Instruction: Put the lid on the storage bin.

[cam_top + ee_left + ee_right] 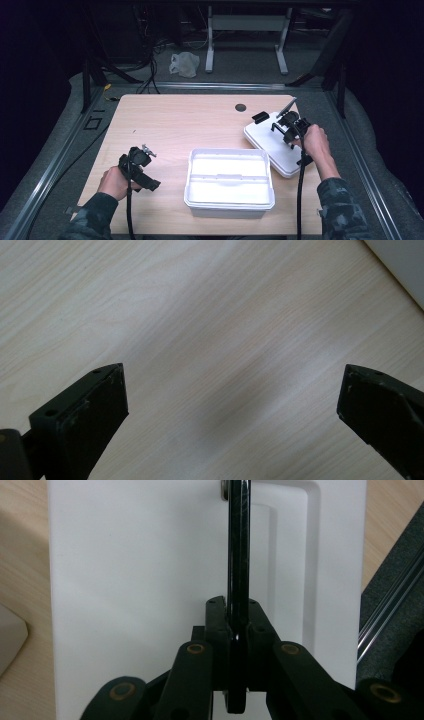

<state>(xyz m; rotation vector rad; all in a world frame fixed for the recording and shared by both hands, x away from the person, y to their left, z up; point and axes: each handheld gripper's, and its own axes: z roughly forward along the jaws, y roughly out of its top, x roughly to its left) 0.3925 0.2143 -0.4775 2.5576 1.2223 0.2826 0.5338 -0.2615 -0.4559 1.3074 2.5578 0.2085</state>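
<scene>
My right gripper (pixel 287 121) (pixel 237 605) hovers over a flat white foam lid (pixel 270 145) (pixel 125 580) at the table's right. Its jaws are shut on a thin black flat tool (pixel 288 106) (pixel 238 545), which I see edge-on and which sticks out past the fingertips. A white foam tray (pixel 230 200) with compartments sits at the middle front. My left gripper (pixel 149 167) (pixel 232 390) is held low over bare wood to the left of the tray, open with nothing between its fingers. A corner of the tray (pixel 402 265) shows beyond it.
A small black object (pixel 260 117) lies at the lid's far left corner. A round cable hole (pixel 240 107) sits in the wooden table (pixel 175 125) near the back edge. Dark floor and metal rails surround the table.
</scene>
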